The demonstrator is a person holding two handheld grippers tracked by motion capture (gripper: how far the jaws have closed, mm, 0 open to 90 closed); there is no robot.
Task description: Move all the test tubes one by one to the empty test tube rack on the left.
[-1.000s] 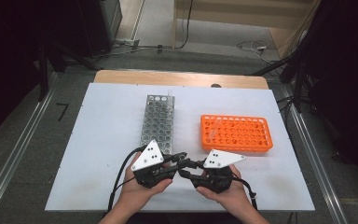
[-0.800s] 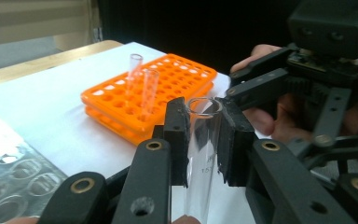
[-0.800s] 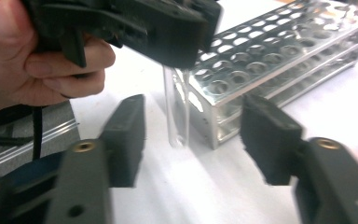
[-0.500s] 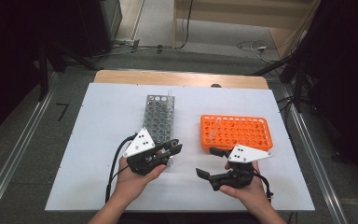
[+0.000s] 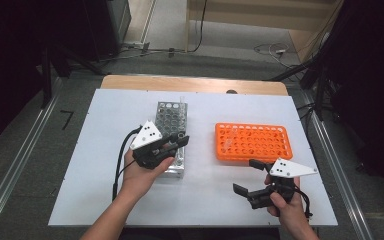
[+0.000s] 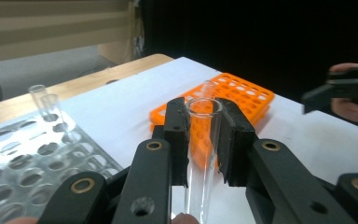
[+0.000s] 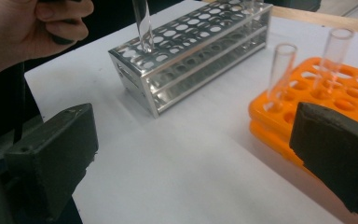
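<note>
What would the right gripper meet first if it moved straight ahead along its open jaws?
Probably bare white table first; beyond it, the metal rack looks nearest in the right gripper's line, though depth is unclear.

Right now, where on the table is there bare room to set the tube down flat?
Free: the white table left of the metal rack, and the near strip between both hands. Tighter: the gap between metal rack and orange rack. Crowded: around the left tongs gripping the glass tube.
</note>
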